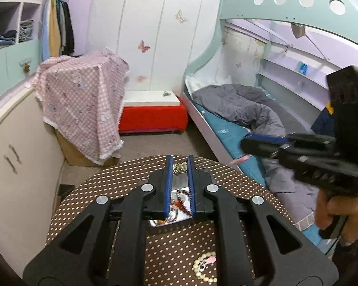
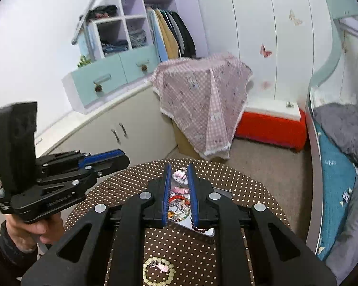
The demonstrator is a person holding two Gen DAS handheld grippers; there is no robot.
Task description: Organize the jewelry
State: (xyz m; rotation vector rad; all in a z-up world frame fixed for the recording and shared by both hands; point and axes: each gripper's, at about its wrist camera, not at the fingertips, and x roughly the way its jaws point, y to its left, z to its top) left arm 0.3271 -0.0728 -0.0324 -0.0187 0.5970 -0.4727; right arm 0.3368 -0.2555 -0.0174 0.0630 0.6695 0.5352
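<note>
A round brown polka-dot table (image 1: 121,178) (image 2: 245,190) carries a shiny silver tray (image 1: 182,183) (image 2: 208,232) with jewelry. In the left wrist view my left gripper (image 1: 180,166) hovers open above the tray, with a gold butterfly brooch (image 1: 179,167) and a dark red bead string (image 1: 182,199) seen between its fingers. In the right wrist view my right gripper (image 2: 180,174) is open above the tray, over a pink-white hair clip (image 2: 181,176), a red bangle (image 2: 177,200) and dark beads (image 2: 200,229). A pearl bracelet (image 1: 205,268) (image 2: 158,270) with a pink charm lies on the table near me.
A box draped in pink checked cloth (image 1: 83,100) (image 2: 202,100) stands beyond the table, next to a red bench (image 1: 152,116). A bed with a grey duvet (image 1: 245,109) is to the right. White cabinets (image 2: 121,128) line the left wall.
</note>
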